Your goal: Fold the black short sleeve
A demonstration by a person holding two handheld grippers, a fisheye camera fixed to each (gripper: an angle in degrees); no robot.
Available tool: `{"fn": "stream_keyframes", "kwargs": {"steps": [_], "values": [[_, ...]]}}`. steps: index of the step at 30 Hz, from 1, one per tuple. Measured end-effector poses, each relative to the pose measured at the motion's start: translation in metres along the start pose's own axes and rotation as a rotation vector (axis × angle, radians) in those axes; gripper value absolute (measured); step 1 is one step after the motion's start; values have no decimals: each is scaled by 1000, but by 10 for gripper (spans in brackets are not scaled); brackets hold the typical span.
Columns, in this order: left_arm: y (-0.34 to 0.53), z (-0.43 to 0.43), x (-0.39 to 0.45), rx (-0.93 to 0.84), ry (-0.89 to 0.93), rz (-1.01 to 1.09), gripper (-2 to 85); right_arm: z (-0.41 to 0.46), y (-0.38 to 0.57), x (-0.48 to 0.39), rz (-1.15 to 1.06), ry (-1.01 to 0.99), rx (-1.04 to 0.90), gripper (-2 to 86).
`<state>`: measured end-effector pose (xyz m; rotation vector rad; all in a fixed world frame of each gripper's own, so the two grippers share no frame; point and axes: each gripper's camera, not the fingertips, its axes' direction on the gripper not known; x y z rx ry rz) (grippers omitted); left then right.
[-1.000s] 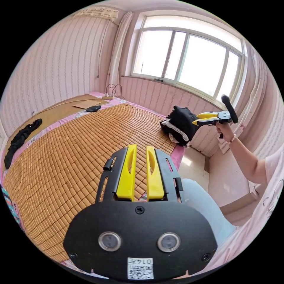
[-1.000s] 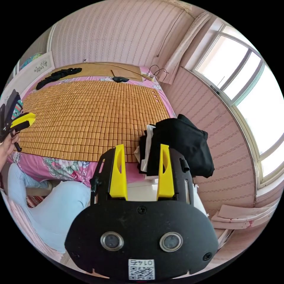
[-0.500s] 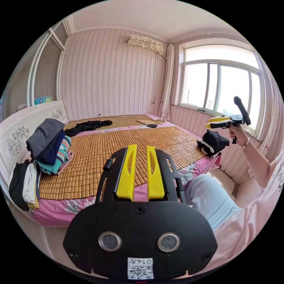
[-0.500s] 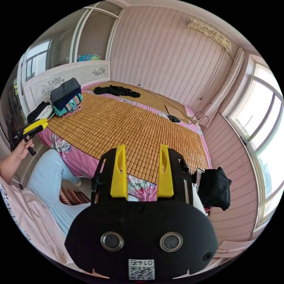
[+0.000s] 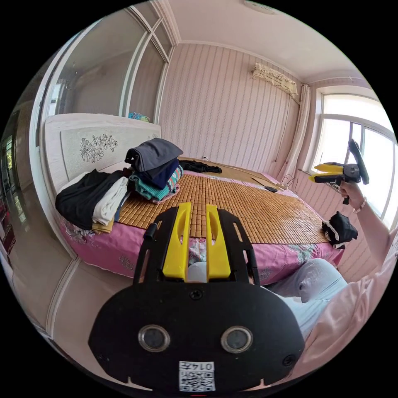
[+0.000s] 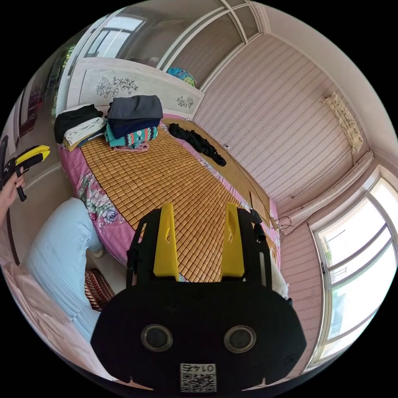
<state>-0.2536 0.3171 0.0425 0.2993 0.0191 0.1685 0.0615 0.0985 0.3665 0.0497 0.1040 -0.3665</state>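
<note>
- Both views have swung away from the window end of the bed [image 5: 232, 199] toward its headboard end; since each whole picture shifted, this is the cameras turning with the hands, and the clothes themselves lie as they did a second ago.
- The left tool [image 5: 197, 238] hangs over the near edge of the bed with its jaws close together, a narrow gap between them, gripping nothing; that matches the earlier frames.
- The right tool [image 6: 200, 240] has its jaws well apart and empty; a second ago it was aimed at the dark bundle [image 5: 340, 228] at the window-end corner of the bed, and now it looks across the bamboo mat [image 6: 166, 182] instead.
- I judge folding has not begun: no garment is held or spread on the mat.
- Which piece is the black short sleeve I cannot tell; candidates are a black garment [image 5: 81, 197] draped at the headboard-end corner of the bed, beside the stack of folded clothes [image 5: 155, 168], and a black strip [image 6: 197, 143] along the far side of the bed.
- The turn toward the headboard end suggests the next pick is there.
</note>
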Motion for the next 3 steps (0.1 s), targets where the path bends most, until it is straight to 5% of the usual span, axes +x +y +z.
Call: {"fn": "stream_keyframes", "kwargs": {"steps": [3], "values": [[3,-12,-42,7,-56,-52,64,17,-40,-44,-60,-46,6,173]]}}
